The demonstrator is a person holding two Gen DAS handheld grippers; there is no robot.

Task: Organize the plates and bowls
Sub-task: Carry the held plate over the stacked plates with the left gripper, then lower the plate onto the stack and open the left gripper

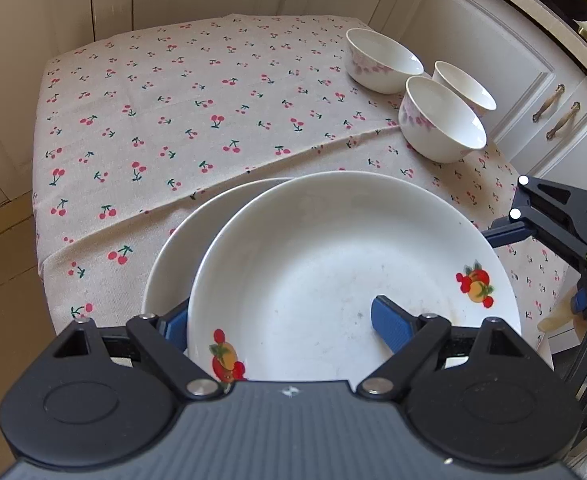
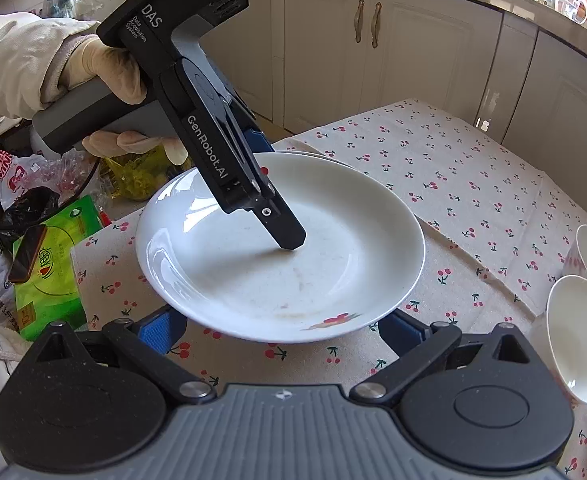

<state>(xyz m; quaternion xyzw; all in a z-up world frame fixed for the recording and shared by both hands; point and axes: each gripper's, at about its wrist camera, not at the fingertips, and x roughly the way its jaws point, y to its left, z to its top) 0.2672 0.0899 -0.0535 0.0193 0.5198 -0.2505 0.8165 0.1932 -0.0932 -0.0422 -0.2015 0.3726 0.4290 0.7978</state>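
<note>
While the left hand-held gripper (image 1: 279,320) clamps the white fruit-printed ceramic plate's (image 1: 333,264) near rim, right hand-held gripper (image 2: 281,330) stands released; bare cherry-print worktop (image 1: 173,120) lies beyond.

The left gripper (image 2: 289,240) is matte black with a ribbed grey body, white lettering "DAS" and "GenRobot.AI" along its side, and small silver screws at the finger joints. Blue ribbed pads (image 1: 389,326) line its fingers. At the upper left of the right wrist view, a gloved hand (image 2: 105,68) in a pale thin glove wraps the grey handle, below a cream padded sleeve (image 2: 17,56). The right gripper (image 2: 281,332) shows round black hubs and blue pads too.
</note>
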